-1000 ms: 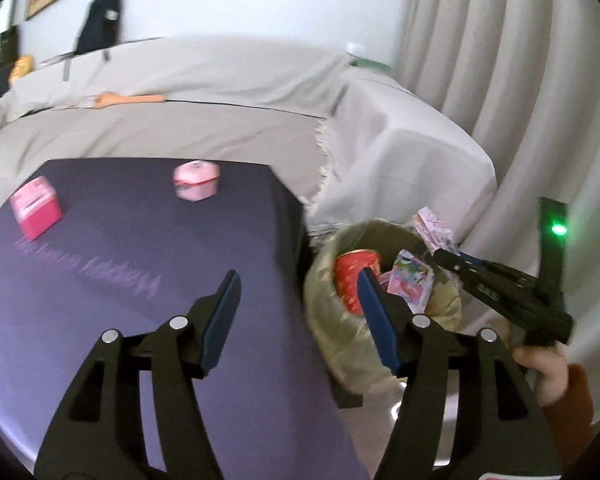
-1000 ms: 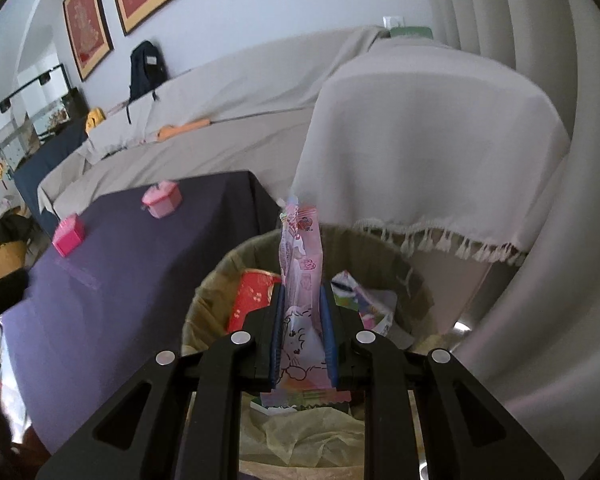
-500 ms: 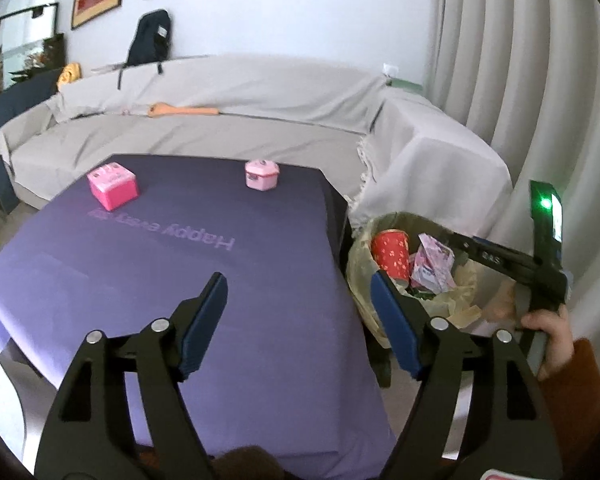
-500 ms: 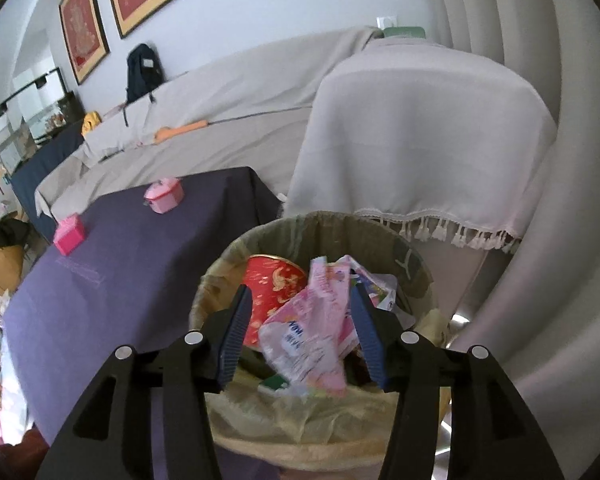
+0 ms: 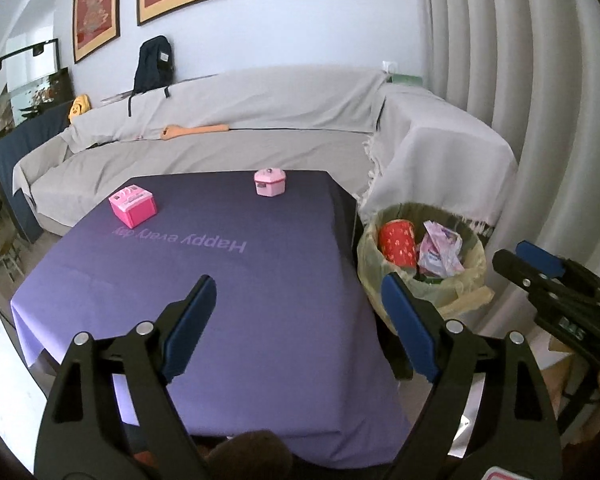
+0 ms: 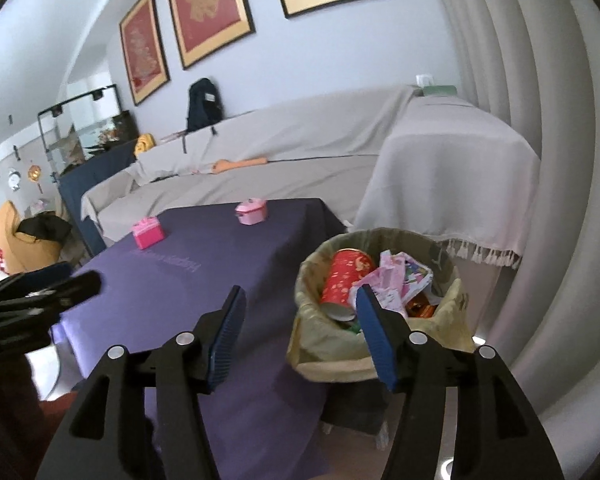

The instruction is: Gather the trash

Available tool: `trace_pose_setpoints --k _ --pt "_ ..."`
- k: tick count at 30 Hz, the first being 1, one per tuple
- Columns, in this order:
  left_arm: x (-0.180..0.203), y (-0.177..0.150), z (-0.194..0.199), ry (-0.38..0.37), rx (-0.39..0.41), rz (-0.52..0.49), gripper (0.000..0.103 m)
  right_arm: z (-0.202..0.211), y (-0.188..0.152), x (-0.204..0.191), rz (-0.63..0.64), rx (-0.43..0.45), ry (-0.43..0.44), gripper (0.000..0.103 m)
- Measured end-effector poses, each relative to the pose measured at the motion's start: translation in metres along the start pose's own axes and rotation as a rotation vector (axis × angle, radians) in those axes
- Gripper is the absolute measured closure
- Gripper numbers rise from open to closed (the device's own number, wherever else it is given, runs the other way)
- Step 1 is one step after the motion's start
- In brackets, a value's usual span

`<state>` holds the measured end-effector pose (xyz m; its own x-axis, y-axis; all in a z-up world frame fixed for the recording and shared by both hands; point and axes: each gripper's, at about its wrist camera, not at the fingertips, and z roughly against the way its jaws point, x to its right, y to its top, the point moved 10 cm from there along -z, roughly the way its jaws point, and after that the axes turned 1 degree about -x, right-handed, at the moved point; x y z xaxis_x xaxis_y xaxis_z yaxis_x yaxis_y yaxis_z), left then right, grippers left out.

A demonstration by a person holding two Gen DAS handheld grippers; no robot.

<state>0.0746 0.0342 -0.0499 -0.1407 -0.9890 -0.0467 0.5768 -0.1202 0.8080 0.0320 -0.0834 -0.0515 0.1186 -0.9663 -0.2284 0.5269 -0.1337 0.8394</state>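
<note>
A bin lined with a yellowish bag stands on the floor at the right corner of the purple table. Inside it lie a red paper cup and a pink wrapper. My left gripper hovers over the table's near end, its jaws opening with nothing between them. My right gripper hangs back from the bin, jaws opening and holding nothing. The pink wrapper rests beside the red cup. Each gripper shows at the edge of the other's view.
Two small pink boxes stand on the far part of the tablecloth. A sofa under grey covers runs behind the table and bin. A pale curtain hangs at the right.
My right gripper let go of the pink wrapper, which dropped into the bin, then drew back and up. My left gripper pulled back from the table and spread wider.
</note>
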Motion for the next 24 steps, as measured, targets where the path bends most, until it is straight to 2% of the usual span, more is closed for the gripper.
trace_pose_setpoints --k 6,14,24 --pt "0.002 0.001 0.006 0.027 0.021 -0.021 0.023 0.014 -0.009 -0.001 0.014 0.016 -0.011 0.046" --pt "0.019 0.004 0.008 0.015 0.034 -0.065 0.023 0.028 -0.012 0.006 0.02 0.046 -0.035 0.046" --pt "0.022 0.006 0.006 0.009 0.031 -0.069 0.023 0.034 -0.015 0.015 -0.01 0.059 -0.042 0.046"
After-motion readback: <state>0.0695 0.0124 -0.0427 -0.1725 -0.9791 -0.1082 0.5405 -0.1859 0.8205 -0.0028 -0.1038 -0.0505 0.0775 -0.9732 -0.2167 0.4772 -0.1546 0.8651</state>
